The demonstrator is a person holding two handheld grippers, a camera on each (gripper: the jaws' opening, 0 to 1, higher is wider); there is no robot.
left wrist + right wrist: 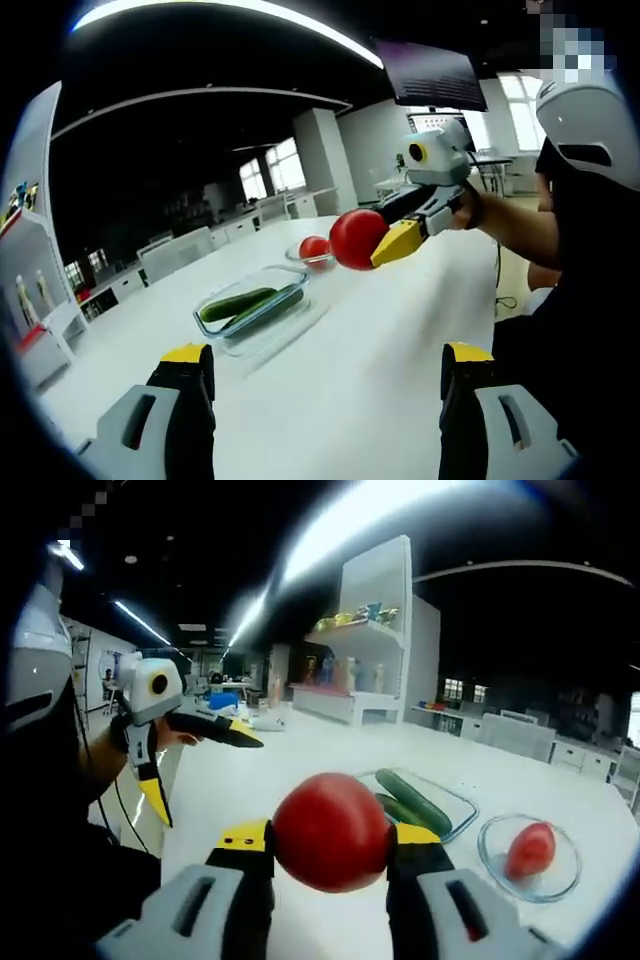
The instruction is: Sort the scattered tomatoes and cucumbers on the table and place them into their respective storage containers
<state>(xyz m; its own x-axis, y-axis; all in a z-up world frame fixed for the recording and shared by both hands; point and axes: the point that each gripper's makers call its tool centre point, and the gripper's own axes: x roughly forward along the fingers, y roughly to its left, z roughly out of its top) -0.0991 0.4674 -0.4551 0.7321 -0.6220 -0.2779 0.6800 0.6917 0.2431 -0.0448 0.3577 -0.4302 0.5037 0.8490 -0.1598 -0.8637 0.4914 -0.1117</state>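
Observation:
My right gripper (330, 835) is shut on a red tomato (331, 830) and holds it above the white table (300, 770). From the left gripper view that gripper (385, 240) comes in from the right, the tomato (357, 239) in its yellow-tipped jaws. A clear rectangular container (255, 305) holds two green cucumbers (238, 303); in the right gripper view the cucumbers (412, 800) lie just beyond the held tomato. Another tomato (530, 850) rests in a round glass bowl (495, 865), also visible past the container (313, 247). My left gripper (325, 365) stands open with nothing in it, and appears at left (200, 755).
A person's arm (520, 225) and dark clothing stand at the table's right side. White chairs (175, 250) line the far edge. A white shelf unit (375, 630) with small items stands behind the table. Bare tabletop (380, 350) lies in front of the container.

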